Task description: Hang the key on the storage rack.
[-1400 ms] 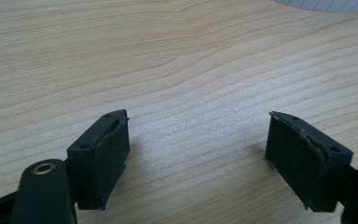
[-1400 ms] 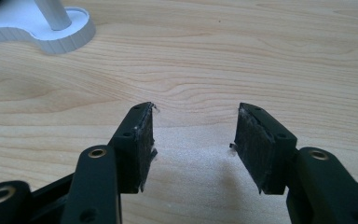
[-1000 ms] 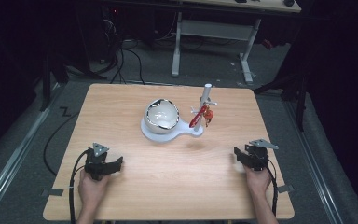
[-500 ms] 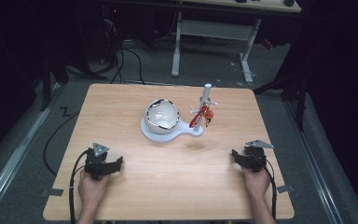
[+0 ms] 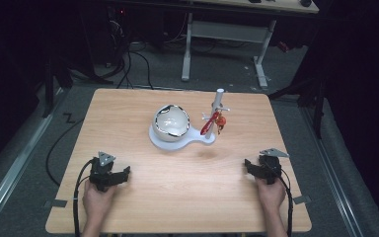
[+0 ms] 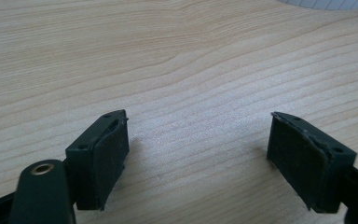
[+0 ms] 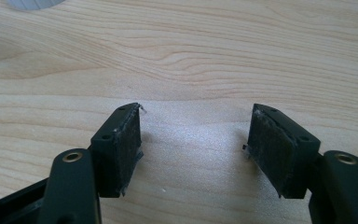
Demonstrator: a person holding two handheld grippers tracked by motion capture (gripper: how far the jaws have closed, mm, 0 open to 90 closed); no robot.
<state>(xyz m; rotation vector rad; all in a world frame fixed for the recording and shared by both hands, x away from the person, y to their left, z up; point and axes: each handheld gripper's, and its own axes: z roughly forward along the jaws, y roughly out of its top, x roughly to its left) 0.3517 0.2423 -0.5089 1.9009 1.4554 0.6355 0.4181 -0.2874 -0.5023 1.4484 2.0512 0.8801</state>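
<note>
Both grippers rest low on the wooden table [image 5: 128,113], near its front edge, one at each side; left gripper [image 5: 121,176] sits at the front left, jaws spread wide, bare wood between the pads [image 6: 105,161]; nothing held. Right gripper [image 5: 250,165] sits at the front right; jaws have just been opening and now stand wide apart, only tabletop between its pads [image 7: 123,151]; nothing held there either. Each is gripped by a hand from below, cable trailing back off the table edge.

Nearest things: white bowl [image 5: 171,122] with a dark rim, sitting on a white base plate [image 5: 187,142] at table centre; a white post [image 5: 218,106] rises upright from the right end of that plate, red item [image 5: 209,123] hanging off its pegs. Both grippers are well apart from the plate. A sliver of the plate's edge shows at the top of each gripper view.
</note>
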